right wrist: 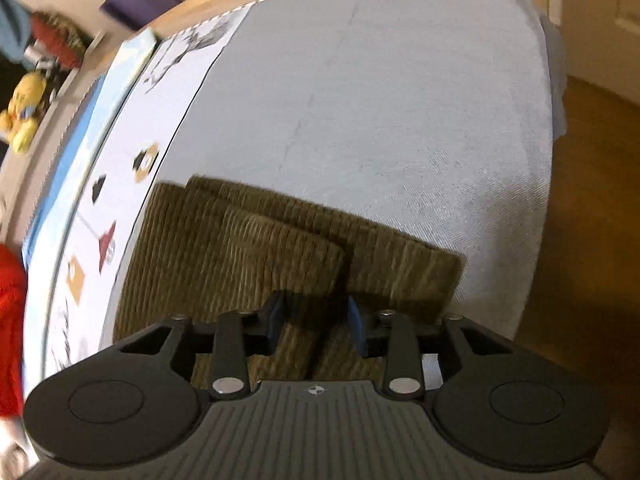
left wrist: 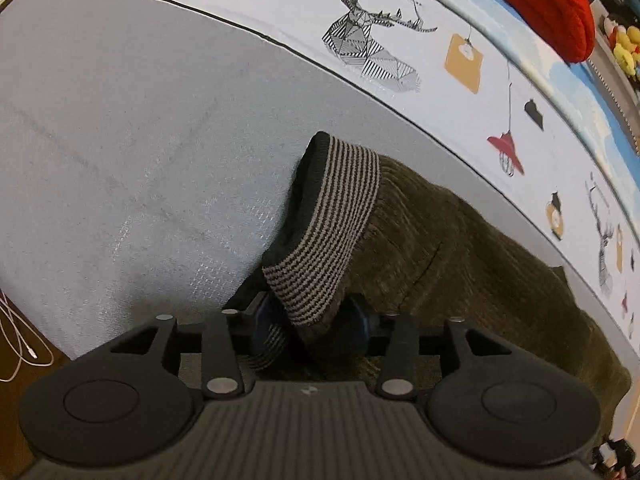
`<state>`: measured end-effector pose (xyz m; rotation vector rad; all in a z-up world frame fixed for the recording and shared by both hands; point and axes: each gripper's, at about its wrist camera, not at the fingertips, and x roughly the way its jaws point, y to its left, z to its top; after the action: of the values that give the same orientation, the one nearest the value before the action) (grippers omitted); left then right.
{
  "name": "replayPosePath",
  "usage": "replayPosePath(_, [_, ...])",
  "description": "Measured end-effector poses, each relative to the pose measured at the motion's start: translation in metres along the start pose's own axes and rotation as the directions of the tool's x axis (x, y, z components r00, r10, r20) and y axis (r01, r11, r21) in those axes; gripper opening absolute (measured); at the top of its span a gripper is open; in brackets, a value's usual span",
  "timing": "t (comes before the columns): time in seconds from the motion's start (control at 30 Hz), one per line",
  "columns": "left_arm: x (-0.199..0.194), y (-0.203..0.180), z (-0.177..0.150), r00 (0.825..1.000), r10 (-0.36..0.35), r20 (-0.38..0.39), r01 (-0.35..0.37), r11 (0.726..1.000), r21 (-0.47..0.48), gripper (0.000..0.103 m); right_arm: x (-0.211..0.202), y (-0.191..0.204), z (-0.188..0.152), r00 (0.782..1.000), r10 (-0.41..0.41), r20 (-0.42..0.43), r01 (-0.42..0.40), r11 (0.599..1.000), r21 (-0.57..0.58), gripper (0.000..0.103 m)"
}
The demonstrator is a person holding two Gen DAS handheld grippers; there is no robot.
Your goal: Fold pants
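A pale grey bedsheet (left wrist: 132, 128) covers the mattress, faintly creased, and along its far edge runs a white printed cloth (left wrist: 400, 12) with geometric deer, lamps and mustard tags. Past that, a light blue strip (right wrist: 80, 120), then a shelf with yellow plush toys (right wrist: 22, 108). A red knitted thing (left wrist: 540, 4) sits at the far right corner. Wooden floor (right wrist: 592, 208) shows warm brown off the sheet's right edge, a white cable (left wrist: 16, 344) trailing at the near left corner. Soft indoor light throughout.
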<state>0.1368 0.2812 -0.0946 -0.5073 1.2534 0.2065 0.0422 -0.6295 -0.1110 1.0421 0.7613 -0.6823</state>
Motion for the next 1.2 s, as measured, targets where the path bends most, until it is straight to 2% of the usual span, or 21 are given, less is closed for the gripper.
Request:
replayPosePath(0.07, [0.003,-0.001,0.001,1.000,0.008,0.004,-0.008,1.000,0.004,0.047,0.004,0.005,0.004,1.000,-0.004,0.026,0.004,1.000,-0.019,0.036])
replayPosePath(0.17, [0.007,-0.004,0.002,1.000,0.013,0.006,-0.013,1.000,0.000,0.029,0.003,0.015,0.006,0.996,-0.034,0.079,0.038,0.998,-0.049,0.011])
replayPosePath(0.2, [0.005,-0.005,0.002,1.000,0.014,0.014,-0.014,1.000,0.004,0.026,-0.001,0.019,0.007,0.994,-0.035,0.099,0.040,0.998,-0.054,0.010])
replayPosePath(0.3, [-0.006,-0.008,0.005,0.998,-0.012,0.065,0.012,1.000,0.001,0.020,-0.022,0.035,0.013,0.982,0.073,0.175,-0.064,0.996,-0.057,0.008])
replayPosePath(0.33, [-0.014,-0.006,0.007,0.993,-0.045,0.105,0.047,0.999,-0.018,0.019,-0.033,0.041,0.016,0.965,0.153,0.212,-0.140,0.987,-0.072,0.008])
replayPosePath(0.37, [-0.023,-0.004,0.008,0.986,-0.081,0.148,0.086,0.996,-0.030,0.019,-0.049,0.048,0.017,0.930,0.249,0.270,-0.232,0.968,-0.093,0.007])
replayPosePath(0.4, [-0.036,-0.001,0.009,0.971,-0.129,0.204,0.139,0.990,-0.037,0.018,-0.070,0.054,0.018,0.872,0.359,0.333,-0.338,0.933,-0.120,0.007])
replayPosePath(0.47, [-0.054,0.004,0.007,0.941,-0.191,0.279,0.205,0.979,-0.022,0.018,-0.097,0.059,0.017,0.792,0.449,0.414,-0.400,0.894,-0.203,0.007])
replayPosePath(0.5, [-0.060,0.007,0.006,0.933,-0.202,0.296,0.216,0.976,-0.015,0.018,-0.105,0.057,0.017,0.781,0.440,0.443,-0.384,0.898,-0.216,0.007])
replayPosePath(0.53, [-0.061,0.012,0.005,0.934,-0.212,0.288,0.227,0.974,-0.019,0.018,-0.107,0.049,0.019,0.794,0.409,0.451,-0.364,0.913,-0.186,0.007])
replayPosePath(0.57, [-0.057,0.016,0.004,0.941,-0.213,0.263,0.226,0.974,-0.022,0.018,-0.103,0.039,0.022,0.831,0.352,0.432,-0.324,0.936,-0.140,0.007])
replayPosePath(0.6, [-0.049,0.017,0.003,0.957,-0.199,0.212,0.206,0.979,-0.009,0.018,-0.091,0.028,0.026,0.891,0.251,0.378,-0.232,0.968,-0.096,0.007])
replayPosePath(0.63, [-0.038,0.014,0.001,0.976,-0.158,0.151,0.156,0.987,0.023,0.019,-0.072,0.018,0.028,0.952,0.126,0.280,-0.110,0.991,-0.072,0.007])
replayPosePath(0.67, [-0.026,0.009,-0.003,0.990,-0.104,0.099,0.098,0.993,0.060,0.019,-0.052,0.008,0.028,0.986,0.018,0.167,-0.007,0.998,-0.067,0.008])
replayPosePath(0.7, [-0.018,0.006,-0.005,0.997,-0.059,0.059,0.053,0.994,0.096,0.019,-0.030,-0.004,0.025,0.997,-0.071,0.041,0.074,0.995,-0.070,0.008])
replayPosePath(0.73, [-0.008,0.002,-0.007,1.000,-0.020,0.024,0.016,0.990,0.139,0.019,-0.016,-0.017,0.022,0.994,-0.098,-0.041,0.096,0.994,-0.053,0.008])
replayPosePath(0.8, [-0.003,0.001,-0.008,1.000,-0.001,0.013,-0.002,0.985,0.171,0.019,-0.011,-0.027,0.023,0.995,-0.085,-0.050,0.083,0.995,-0.046,0.008])
replayPosePath(0.93, [-0.020,0.008,-0.007,0.996,-0.074,0.048,0.067,0.990,0.125,0.018,-0.029,-0.006,0.023,0.998,0.031,0.050,-0.023,0.988,-0.151,0.008])
replayPosePath(1.03, [-0.030,0.019,-0.009,0.989,-0.127,0.076,0.120,0.989,0.089,0.018,-0.053,0.001,0.031,0.982,0.097,0.164,-0.068,0.982,-0.175,0.007])
replayPosePath(1.1, [-0.025,0.023,-0.010,0.992,-0.111,0.061,0.106,0.991,0.080,0.018,-0.052,-0.009,0.033,0.987,0.024,0.160,0.005,0.984,-0.179,0.007])
replayPosePath(1.2, [-0.012,0.021,-0.014,0.999,-0.042,0.008,0.041,0.992,0.123,0.018,-0.018,-0.024,0.029,0.989,-0.147,0.025,0.149,0.978,-0.148,0.007])
